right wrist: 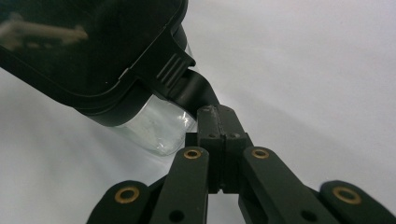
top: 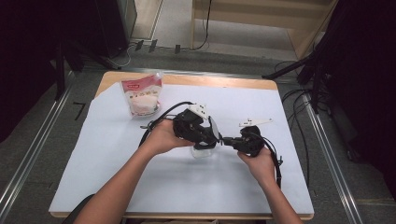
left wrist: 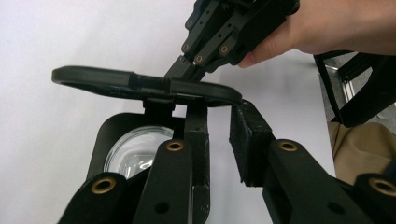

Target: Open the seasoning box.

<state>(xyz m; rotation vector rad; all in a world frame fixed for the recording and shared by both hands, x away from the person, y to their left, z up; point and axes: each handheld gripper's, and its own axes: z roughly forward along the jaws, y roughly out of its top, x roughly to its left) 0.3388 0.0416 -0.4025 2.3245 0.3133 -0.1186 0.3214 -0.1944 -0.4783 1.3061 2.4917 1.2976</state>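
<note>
My right claw (right wrist: 219, 122) is pressed together on the lid's tab (right wrist: 198, 91), while the glass jar (top: 201, 151) stands mid-worktop (top: 140, 186) between both hands. My left claw (left wrist: 219, 135) straddles the lid's rim (left wrist: 140, 86) (jaws not yet clamped), the hinged lid (right wrist: 88, 51) tilted above the jar.

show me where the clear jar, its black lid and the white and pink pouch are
clear jar (right wrist: 159, 128), right gripper view, on its transparent glass wall below the lid.
black lid (right wrist: 88, 51), right gripper view, on the dark flat top of the lid.
white and pink pouch (top: 142, 95), high view, on its printed front face.
</note>
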